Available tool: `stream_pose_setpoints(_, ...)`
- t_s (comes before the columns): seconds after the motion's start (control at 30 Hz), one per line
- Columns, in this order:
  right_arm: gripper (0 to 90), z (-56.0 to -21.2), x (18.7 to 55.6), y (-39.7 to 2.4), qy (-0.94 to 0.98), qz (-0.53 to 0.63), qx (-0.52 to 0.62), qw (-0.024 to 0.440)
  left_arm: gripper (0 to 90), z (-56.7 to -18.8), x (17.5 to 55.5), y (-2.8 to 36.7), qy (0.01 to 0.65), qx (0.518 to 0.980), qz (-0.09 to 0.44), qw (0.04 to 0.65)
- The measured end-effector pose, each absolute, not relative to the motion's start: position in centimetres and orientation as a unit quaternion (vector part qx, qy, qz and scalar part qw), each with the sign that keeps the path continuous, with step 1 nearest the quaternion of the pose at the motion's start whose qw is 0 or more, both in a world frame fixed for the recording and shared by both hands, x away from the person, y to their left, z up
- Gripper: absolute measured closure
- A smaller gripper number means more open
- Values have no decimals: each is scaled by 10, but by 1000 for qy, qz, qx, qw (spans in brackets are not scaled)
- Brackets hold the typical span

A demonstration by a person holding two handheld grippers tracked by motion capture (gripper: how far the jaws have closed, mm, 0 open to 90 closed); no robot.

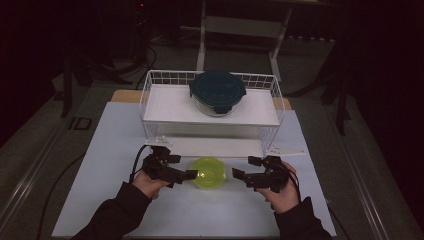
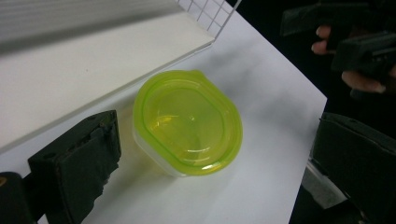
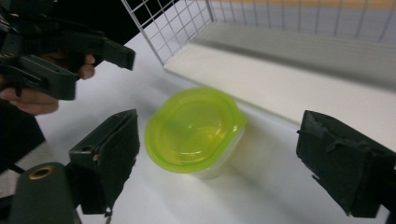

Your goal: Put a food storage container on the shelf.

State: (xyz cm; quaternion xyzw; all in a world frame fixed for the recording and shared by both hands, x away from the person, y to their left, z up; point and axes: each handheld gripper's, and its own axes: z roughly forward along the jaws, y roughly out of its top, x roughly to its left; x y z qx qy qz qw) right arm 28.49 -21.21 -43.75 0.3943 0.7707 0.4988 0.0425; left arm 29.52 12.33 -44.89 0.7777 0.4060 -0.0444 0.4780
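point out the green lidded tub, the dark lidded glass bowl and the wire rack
green lidded tub (image 2: pixel 187 121), left gripper view, middle of its lid
dark lidded glass bowl (image 1: pixel 217 90), high view, centre of its dark lid
wire rack (image 1: pixel 150 92), high view, left wire wall

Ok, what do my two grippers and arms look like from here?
Both the left gripper and the right gripper are black and boxy, each with two flat rectangular jaws faced with dark pads. A black cable trails from the left one. Both forearms wear dark long sleeves.
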Motion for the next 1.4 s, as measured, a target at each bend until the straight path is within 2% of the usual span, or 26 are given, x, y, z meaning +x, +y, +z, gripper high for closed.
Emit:
stream_pose_setpoints(0.07, 133, -440, 288, -210, 770, 495, 402, 33, 5, -452, 302, 122, 419, 772, -59, 474)
stream_pose_setpoints(0.1, 153, -448, 297, -205, 767, 484, 421, 5, 6, -454, 305, 122, 427, 768, -66, 473)
stream_pose_setpoints(0.23, 182, -458, 306, -201, 765, 470, 441, -15, 14, -463, 313, 123, 452, 758, -79, 463)
stream_pose_setpoints(0.4, 234, -474, 317, -193, 767, 437, 468, -46, 78, -478, 320, 124, 483, 742, -101, 454)
stream_pose_setpoints(0.43, 234, -474, 317, -193, 767, 437, 468, -46, 98, -478, 320, 124, 483, 742, -101, 454)
stream_pose_setpoints(0.47, 274, -481, 322, -189, 768, 421, 479, -58, 146, -483, 322, 124, 495, 739, -104, 444)
stream_pose_setpoints(0.63, 305, -489, 326, -185, 761, 410, 496, -77, 217, -489, 324, 124, 511, 733, -114, 433)
stream_pose_setpoints(0.67, 383, -493, 329, -183, 758, 406, 504, -88, 281, -495, 325, 125, 524, 729, -123, 423)
stream_pose_setpoints(0.7, 418, -494, 330, -183, 755, 403, 509, -95, 318, -496, 325, 126, 527, 728, -127, 421)
stream_pose_setpoints(0.73, 418, -494, 330, -183, 755, 403, 509, -95, 348, -496, 325, 126, 527, 728, -127, 421)
stream_pose_setpoints(0.77, 467, -495, 332, -182, 752, 399, 514, -102, 401, -499, 326, 127, 525, 725, -140, 424)
stream_pose_setpoints(0.83, 487, -496, 332, -181, 750, 398, 517, -107, 426, -500, 326, 126, 523, 728, -142, 420)
stream_pose_setpoints(0.93, 549, -498, 334, -180, 746, 394, 524, -114, 514, -504, 327, 125, 525, 727, -152, 416)
stream_pose_setpoints(0.97, 591, -499, 334, -180, 745, 394, 526, -115, 582, -505, 327, 125, 524, 727, -155, 415)
stream_pose_setpoints(1.03, 609, -499, 334, -180, 744, 394, 526, -122, 605, -507, 327, 125, 530, 719, -166, 419)
stream_pose_setpoints(1.1, 662, -498, 333, -178, 743, 395, 525, -126, 676, -507, 326, 124, 526, 716, -173, 425)
stream_pose_setpoints(1.17, 717, -496, 332, -176, 745, 394, 523, -127, 694, -505, 325, 122, 526, 720, -162, 423)
stream_pose_setpoints(1.4, 733, -496, 327, -174, 751, 386, 521, -125, 732, -503, 321, 121, 527, 717, -167, 424)
